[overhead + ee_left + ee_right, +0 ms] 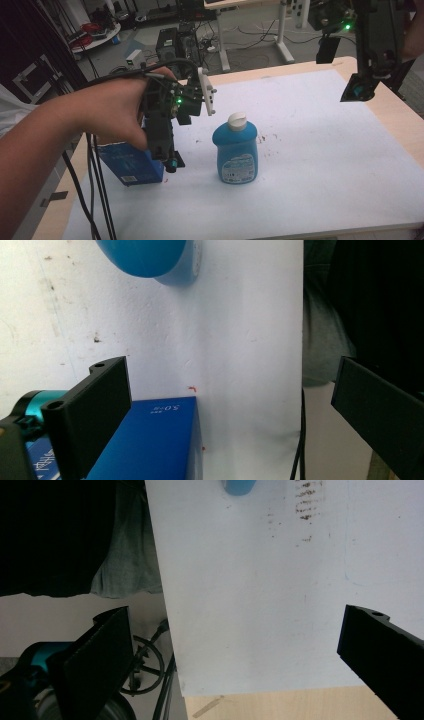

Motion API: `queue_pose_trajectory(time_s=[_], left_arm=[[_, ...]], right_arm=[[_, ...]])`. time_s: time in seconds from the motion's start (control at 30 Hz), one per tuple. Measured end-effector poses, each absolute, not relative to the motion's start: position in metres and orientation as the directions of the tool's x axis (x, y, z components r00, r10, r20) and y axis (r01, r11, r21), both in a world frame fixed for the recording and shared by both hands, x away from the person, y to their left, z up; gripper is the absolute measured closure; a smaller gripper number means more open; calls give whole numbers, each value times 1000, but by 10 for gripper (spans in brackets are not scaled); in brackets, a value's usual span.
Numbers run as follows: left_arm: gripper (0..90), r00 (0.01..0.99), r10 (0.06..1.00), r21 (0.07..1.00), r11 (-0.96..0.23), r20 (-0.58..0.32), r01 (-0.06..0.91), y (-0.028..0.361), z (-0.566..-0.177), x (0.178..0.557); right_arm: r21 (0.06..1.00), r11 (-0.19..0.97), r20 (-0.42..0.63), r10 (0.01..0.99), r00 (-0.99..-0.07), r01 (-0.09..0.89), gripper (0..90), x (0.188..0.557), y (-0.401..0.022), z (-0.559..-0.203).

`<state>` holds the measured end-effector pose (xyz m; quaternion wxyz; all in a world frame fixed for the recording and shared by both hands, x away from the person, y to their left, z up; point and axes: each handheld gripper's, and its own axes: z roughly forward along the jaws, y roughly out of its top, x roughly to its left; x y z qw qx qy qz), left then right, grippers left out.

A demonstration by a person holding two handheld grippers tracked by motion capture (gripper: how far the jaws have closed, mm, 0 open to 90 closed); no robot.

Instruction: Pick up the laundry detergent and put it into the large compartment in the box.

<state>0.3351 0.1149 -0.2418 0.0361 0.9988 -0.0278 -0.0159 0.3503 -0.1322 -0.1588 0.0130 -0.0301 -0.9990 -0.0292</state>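
A blue bottle [236, 150] with a white cap stands upright in the middle of the white mat [320, 150]. To its left a dark blue box [131, 165] stands on the mat. My left gripper [169, 161] points down just over the box's right end. In the left gripper view the gripper [227, 370] is open wide, the box [155, 440] lies close against the inner side of the left jaw, and the bottle [150, 257] is at the top edge. My right gripper [356, 92] hangs high over the table's far right, and in its own view it [235, 615] is open over bare mat.
The mat covers a light wooden table [400, 120] whose bare rim shows at the right and back. Black cables [95, 190] trail off the table's left side. Desks, boxes and wiring stand on the floor behind. A dark-clothed person's body [60, 535] is beside the mat edge.
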Motion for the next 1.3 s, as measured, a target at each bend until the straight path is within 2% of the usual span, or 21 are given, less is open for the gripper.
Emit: queue_pose_trajectory(time_s=[0.47, 0.97, 1.3], left_arm=[[27, 999, -29, 112, -993, 22, -31, 101, -227, 347], [27, 1000, 10, 189, -982, 2, 9, 85, -232, 355], [27, 1000, 12, 199, -980, -20, 15, 71, -245, 362]], right_arm=[[64, 995, 22, 74, -997, 75, 9, 351, -140, -158], [67, 994, 20, 81, -997, 82, 8, 349, -144, -154], [69, 994, 13, 84, -996, 84, 8, 349, -146, -152]])
